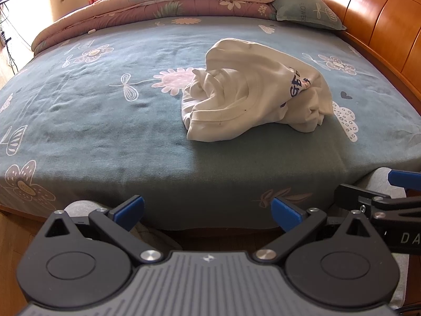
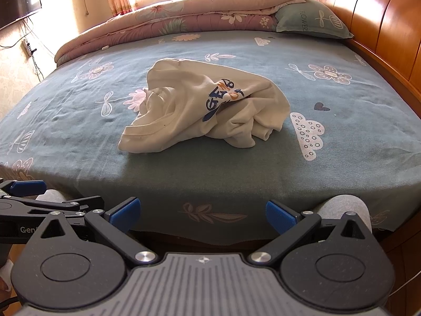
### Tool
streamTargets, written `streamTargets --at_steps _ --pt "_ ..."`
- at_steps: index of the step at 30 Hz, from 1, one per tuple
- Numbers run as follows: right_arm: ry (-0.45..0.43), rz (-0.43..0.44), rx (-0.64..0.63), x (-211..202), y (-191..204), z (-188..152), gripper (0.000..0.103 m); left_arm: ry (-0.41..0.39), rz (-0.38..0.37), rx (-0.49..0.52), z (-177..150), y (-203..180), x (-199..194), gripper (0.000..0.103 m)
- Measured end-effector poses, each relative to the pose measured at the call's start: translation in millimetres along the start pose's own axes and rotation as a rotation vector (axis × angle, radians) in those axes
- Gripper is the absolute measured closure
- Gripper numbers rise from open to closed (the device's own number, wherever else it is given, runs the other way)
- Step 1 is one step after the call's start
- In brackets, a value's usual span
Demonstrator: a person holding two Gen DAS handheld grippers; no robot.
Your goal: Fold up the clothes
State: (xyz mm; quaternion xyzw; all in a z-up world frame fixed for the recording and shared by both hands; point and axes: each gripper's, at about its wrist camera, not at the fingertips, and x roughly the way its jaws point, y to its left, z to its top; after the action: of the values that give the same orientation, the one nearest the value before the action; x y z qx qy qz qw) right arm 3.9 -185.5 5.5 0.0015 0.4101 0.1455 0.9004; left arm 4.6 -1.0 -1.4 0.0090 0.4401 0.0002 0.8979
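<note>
A crumpled white T-shirt (image 1: 252,92) with blue and orange print lies in a heap on the blue flowered bed sheet (image 1: 105,121). It also shows in the right wrist view (image 2: 200,105), near the middle of the sheet (image 2: 236,166). My left gripper (image 1: 208,210) is open and empty, held at the near edge of the bed, well short of the shirt. My right gripper (image 2: 202,212) is open and empty too, at the same edge. Each gripper shows at the side of the other's view: the right one (image 1: 379,200) and the left one (image 2: 39,200).
A folded pink quilt (image 1: 163,2) lies along the far side of the bed, with a blue pillow (image 1: 305,10) beside it. A wooden headboard (image 1: 381,26) runs along the right. The person's grey-clad knees (image 2: 344,208) press against the bed edge.
</note>
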Motion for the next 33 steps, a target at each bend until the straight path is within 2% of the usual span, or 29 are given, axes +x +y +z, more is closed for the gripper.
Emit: streamTargets --at_steps 33 --pt "-0.006 0.024 -0.015 5.1 5.8 11.2 0.000 0.007 -0.049 -0.011 5.9 9.2 10.5 0.001"
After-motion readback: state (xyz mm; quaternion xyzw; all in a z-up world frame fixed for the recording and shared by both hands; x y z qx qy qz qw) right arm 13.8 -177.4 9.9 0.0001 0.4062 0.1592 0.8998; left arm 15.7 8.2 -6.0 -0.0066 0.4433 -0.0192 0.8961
